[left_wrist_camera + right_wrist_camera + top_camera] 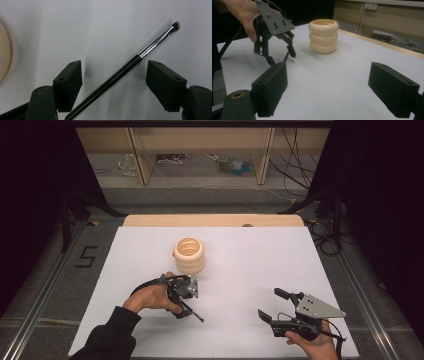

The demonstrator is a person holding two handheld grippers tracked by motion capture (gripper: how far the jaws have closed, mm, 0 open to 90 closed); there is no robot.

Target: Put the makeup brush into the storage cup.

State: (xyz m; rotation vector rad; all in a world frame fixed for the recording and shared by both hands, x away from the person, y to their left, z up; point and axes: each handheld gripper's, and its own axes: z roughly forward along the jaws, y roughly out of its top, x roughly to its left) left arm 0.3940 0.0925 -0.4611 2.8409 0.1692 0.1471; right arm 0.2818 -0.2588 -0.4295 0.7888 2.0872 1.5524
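A thin black makeup brush [117, 75] with a silver ferrule lies flat on the white table [250, 265]. Its bristle tip [202, 321] points toward the table's near side. My left gripper [113, 68] points down over it, open, with the handle lying slantwise between the two pads and touching neither. The same gripper [186, 309] sits just in front of a cream ribbed holder [190, 255], shaped like three stacked rings and standing upright. My right gripper [271, 304] rests near the front right of the table, open with nothing between its pads [274, 82].
The holder [323, 36] is the only other thing on the table. A wooden strip [215, 220] runs along the far edge. Beyond it are shelf legs and loose cables [235, 167] on the floor. A "5" mark [86, 256] lies on the floor at left.
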